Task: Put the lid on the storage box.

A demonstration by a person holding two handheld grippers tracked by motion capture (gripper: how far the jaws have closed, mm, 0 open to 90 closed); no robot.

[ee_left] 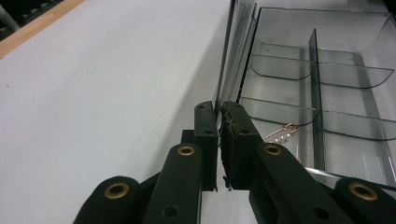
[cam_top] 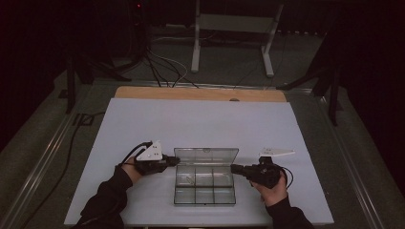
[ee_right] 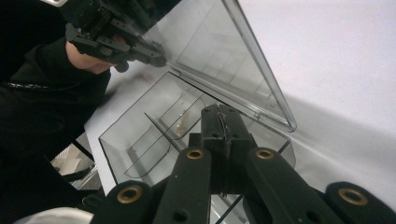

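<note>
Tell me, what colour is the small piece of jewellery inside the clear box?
Gold-pink with tiny white beads; the left gripper view shows it best.

Dark room, dim light. White tabletop (cam_top: 200,119) with wooden strip (cam_top: 200,93) at far edge. Grey floor (cam_top: 229,62) beyond, black cables (cam_top: 157,67), white frame legs (cam_top: 196,43) farther back.

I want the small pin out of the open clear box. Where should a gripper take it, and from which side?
Judging by its pose, grip the pin across its thin middle, coming straight down: it lies flat in a walled compartment of the box, and the raised lid blocks the far side.
</note>
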